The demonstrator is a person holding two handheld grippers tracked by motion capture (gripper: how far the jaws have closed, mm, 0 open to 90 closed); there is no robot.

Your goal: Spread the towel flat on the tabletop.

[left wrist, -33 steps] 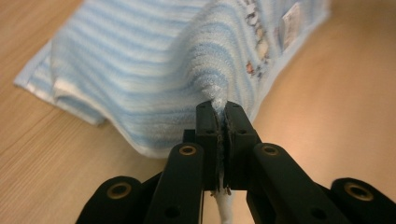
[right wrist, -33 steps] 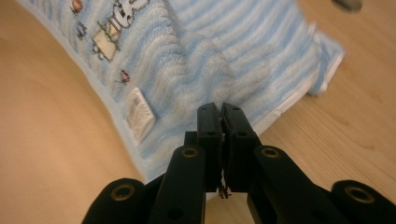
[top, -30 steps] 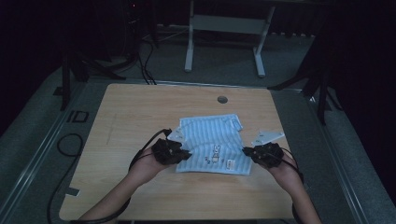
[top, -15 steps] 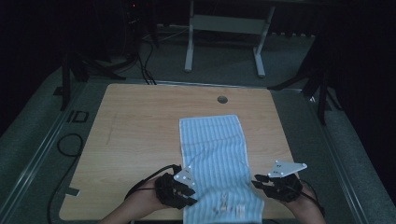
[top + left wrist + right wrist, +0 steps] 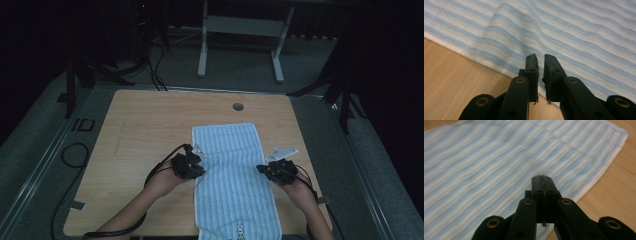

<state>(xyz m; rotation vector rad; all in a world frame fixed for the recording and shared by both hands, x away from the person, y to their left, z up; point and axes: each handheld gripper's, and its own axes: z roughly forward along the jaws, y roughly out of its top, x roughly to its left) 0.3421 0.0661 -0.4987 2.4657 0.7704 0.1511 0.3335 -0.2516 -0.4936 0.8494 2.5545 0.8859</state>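
Striped towel (image 5: 233,176) flat between both tools (table (image 5: 145,125))

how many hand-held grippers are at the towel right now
2. The left hand-held gripper sits at the striped towel's left edge, the right hand-held gripper at its right edge, about halfway along its length.

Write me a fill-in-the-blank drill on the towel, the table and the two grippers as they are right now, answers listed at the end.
1. The towel lying flat on the wooden table is white with ____ stripes.
2. The right gripper has its jaws pressed ____.
3. The left gripper has a narrow ____ between its jaws.
4. In the high view, the small round hole in the table lies past the towel's ____ edge.

Missing words: blue; together; gap; far
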